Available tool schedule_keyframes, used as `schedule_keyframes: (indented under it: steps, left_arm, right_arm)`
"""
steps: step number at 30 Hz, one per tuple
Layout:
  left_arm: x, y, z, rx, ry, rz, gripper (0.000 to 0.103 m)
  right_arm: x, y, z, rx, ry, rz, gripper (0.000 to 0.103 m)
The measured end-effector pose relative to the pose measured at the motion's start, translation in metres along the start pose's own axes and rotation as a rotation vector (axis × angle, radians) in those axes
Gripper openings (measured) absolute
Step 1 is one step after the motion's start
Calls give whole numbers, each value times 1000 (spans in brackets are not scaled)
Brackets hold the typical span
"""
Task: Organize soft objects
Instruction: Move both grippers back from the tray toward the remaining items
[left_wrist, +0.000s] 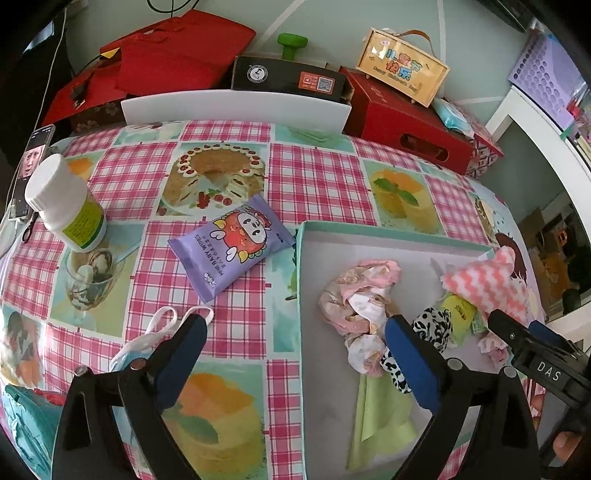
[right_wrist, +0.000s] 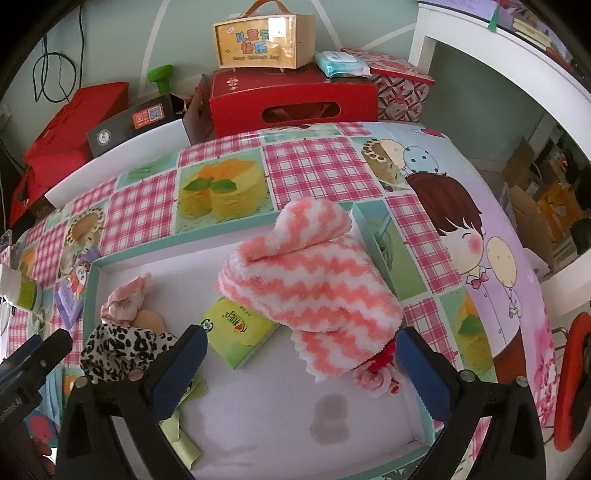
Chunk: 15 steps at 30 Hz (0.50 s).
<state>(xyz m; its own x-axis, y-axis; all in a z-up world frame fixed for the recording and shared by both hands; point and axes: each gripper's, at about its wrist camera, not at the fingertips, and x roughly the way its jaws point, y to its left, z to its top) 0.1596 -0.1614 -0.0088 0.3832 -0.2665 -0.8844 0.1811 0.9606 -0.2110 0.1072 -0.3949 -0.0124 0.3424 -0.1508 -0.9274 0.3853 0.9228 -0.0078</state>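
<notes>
my left gripper (left_wrist: 295, 343) spread, nothing pinched | right gripper (right_wrist: 301, 354) spread over tray (right_wrist: 94, 280) | wipes pack (left_wrist: 232, 247) on cloth just ahead of left fingers, long axis diagonal, left's nearer

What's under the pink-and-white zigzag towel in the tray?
The towel lies over a corner of the yellow-green packet, and a red-and-pink fuzzy item pokes out at its near edge. How far either reaches underneath, and anything else beneath it, is covered.
</notes>
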Motion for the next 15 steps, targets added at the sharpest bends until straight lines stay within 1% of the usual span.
schedule_keyframes:
  steps: [7, 12, 15]
  left_arm:
    - [-3, 1, 2, 25, 26, -4, 97]
    - [-8, 16, 5, 12, 20, 32, 97]
    - [-12, 31, 8, -18, 15, 53, 97]
  right_arm:
    - [-6, 2, 0, 3, -16, -1, 103]
    - [-12, 20, 1, -30, -24, 61, 103]
    - [-11, 36, -1, -63, -18, 76, 103]
